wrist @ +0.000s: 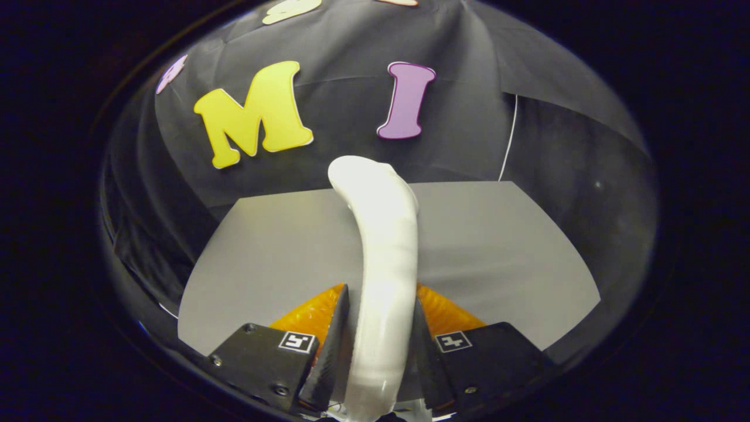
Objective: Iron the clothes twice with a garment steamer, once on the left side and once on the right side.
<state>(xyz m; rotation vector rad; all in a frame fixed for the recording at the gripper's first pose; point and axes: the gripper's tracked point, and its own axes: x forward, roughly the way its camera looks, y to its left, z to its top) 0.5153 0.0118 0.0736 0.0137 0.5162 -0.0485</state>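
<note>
Gripper (379, 328) clamped on the white steamer handle (384, 252)

Both fingers press the handle's sides; it curves up and away ahead of them, above a grey table (498, 252), with the black cloth wall (351, 111) beyond.

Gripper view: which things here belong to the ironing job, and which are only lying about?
For the job:
- white steamer handle, clamped between the jaws
- gripper, shut on that handle

Just there:
- grey tabletop beyond the handle
- thin white cord hanging against the black cloth wall

No clothes visible.
</note>
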